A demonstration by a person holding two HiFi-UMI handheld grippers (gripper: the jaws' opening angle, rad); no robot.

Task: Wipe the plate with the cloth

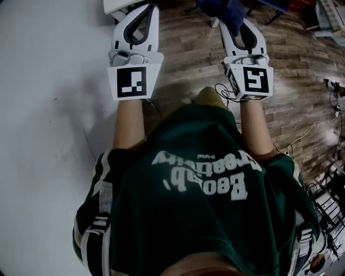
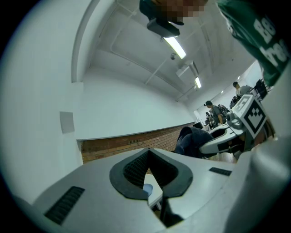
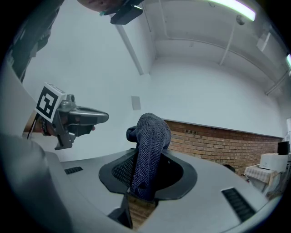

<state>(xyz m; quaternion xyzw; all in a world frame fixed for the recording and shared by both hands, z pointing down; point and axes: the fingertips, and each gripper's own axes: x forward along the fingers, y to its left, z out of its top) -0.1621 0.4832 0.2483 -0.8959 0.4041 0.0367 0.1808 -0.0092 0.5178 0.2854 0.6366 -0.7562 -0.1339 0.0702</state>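
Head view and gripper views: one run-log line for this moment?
left gripper: shut, empty | right gripper: shut on cloth | plate: not in view | wiping: none

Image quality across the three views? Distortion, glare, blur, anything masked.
Head view: evenly lit and sharp, mild bending at the edges, soft shadow on the white surface at left. Left gripper view: heavy fisheye, black corners, bright ceiling strip light, mosaic patch at top. Right gripper view: same black corners, overexposed ceiling tube at top, dark blue knitted cloth in focus.
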